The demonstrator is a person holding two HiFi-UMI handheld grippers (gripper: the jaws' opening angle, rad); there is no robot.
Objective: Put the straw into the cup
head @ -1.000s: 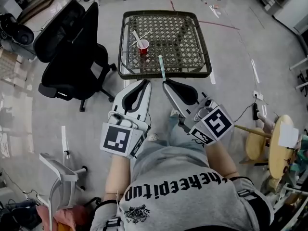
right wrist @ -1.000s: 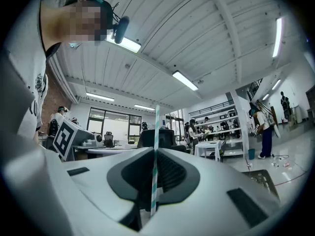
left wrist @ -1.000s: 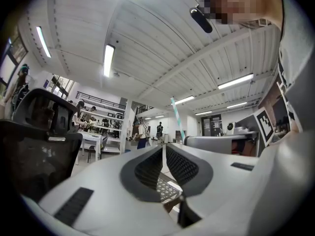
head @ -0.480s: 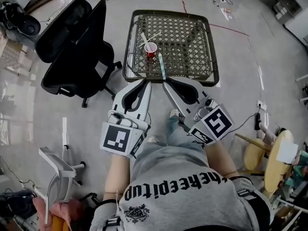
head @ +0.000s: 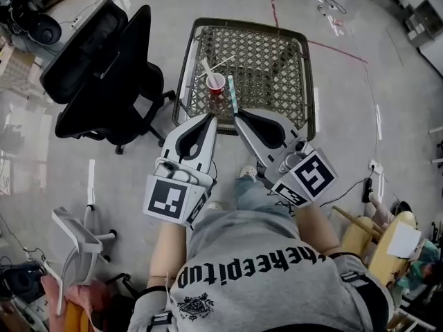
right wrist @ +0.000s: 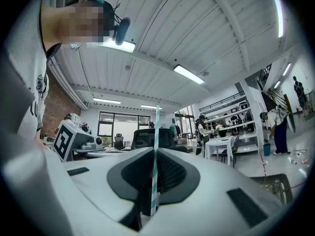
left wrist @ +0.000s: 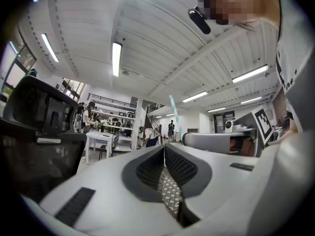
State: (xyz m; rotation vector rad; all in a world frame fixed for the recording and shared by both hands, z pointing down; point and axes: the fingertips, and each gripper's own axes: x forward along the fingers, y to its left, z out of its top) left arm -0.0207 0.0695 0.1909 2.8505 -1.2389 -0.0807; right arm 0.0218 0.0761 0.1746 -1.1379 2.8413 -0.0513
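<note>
The right gripper [head: 237,116] has its jaws clamped on the straw [head: 232,94], near the cup [head: 216,83] at the worktop's [head: 305,81] near edge. The straw is not yet in. The left gripper's [head: 210,118] jaws are closed and empty.

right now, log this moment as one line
right gripper: shut on straw | left gripper: shut, empty | cup: upright on table | straw: not yet in cup
</note>
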